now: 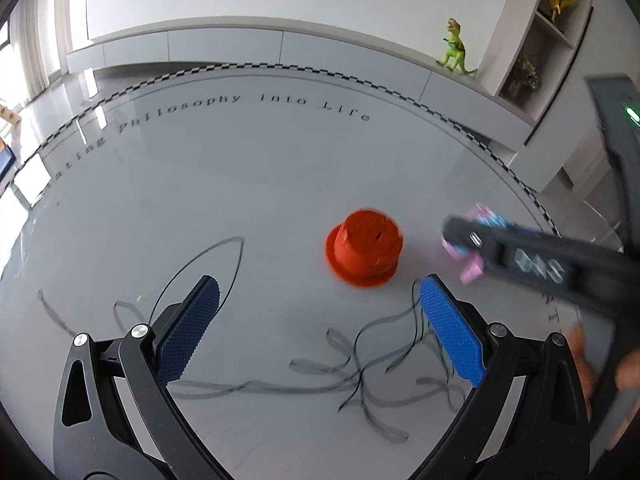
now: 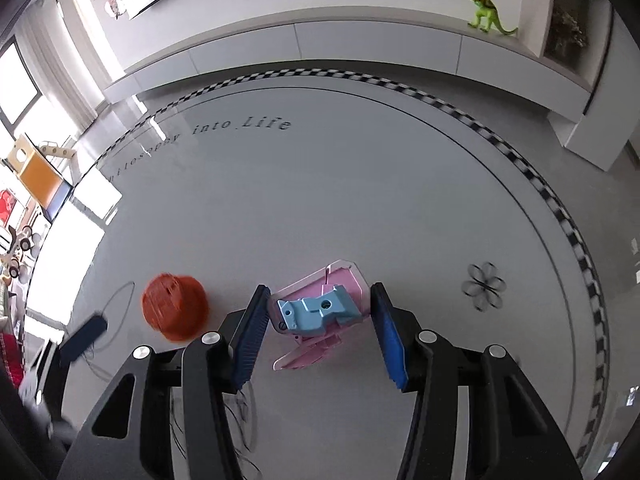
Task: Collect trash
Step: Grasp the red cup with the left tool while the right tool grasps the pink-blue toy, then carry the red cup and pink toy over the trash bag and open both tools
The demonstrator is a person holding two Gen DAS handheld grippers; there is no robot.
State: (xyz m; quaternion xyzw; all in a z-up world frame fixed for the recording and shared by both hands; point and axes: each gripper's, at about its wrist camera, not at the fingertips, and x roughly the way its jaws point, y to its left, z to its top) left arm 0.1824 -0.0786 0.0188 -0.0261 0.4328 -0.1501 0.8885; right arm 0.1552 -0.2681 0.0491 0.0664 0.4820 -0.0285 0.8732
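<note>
Squarely between the spread fingers of the right hand-held gripper [image 2: 318,330], nothing grasped: pink-and-blue piece [image 2: 320,314], long axis slanting across.

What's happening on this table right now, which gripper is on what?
The right gripper is open, straddling the pink and blue plastic piece on the round white table, not yet closed on it. The left gripper is also open and holds nothing, above loose grey strips. The orange plastic piece sits untouched between them.
</note>
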